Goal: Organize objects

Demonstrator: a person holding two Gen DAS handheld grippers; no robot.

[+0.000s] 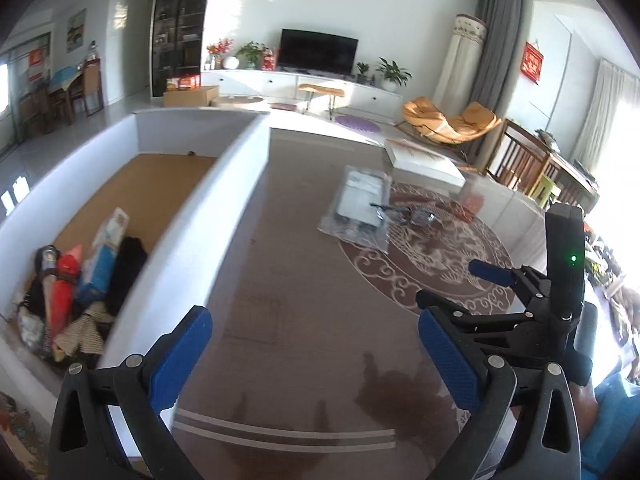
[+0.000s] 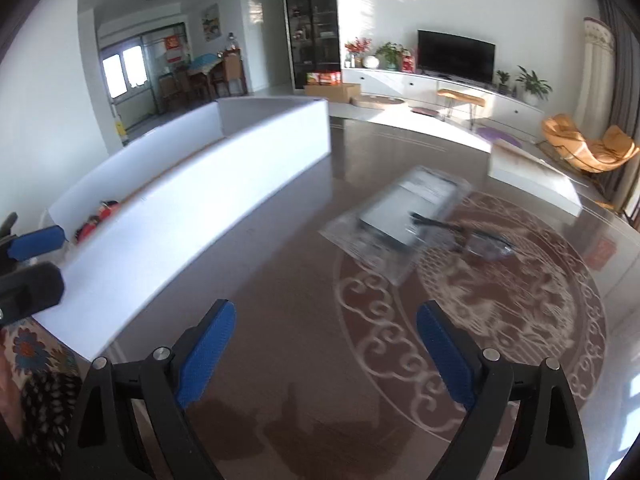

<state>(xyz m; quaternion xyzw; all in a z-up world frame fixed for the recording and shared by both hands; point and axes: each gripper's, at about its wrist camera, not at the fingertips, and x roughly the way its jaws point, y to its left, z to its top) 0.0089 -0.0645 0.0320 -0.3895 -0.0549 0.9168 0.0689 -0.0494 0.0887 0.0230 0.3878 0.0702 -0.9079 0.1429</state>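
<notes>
A big white box (image 1: pixel 224 208) with a brown floor stands on the left of the dark glass table (image 1: pixel 304 280). Its near corner holds several things: a red item (image 1: pixel 66 284), a blue and white pack (image 1: pixel 102 256) and a black cloth (image 1: pixel 128 272). Farther out on the table lie a clear plastic bag (image 1: pixel 360 204) with a dark flat item inside and a pair of glasses (image 1: pixel 412 214) beside it. My left gripper (image 1: pixel 316 356) is open over bare table beside the box wall. My right gripper (image 2: pixel 326 352) is open too, short of the bag (image 2: pixel 404 216) and glasses (image 2: pixel 476 240). Nothing sits between either pair of pads.
A flat white box (image 1: pixel 428 164) and a small red packet (image 1: pixel 472 200) lie at the table's far right. The right gripper (image 1: pixel 460 286) shows at the right of the left wrist view. A patterned cloth (image 2: pixel 36 360) lies near the box's close end.
</notes>
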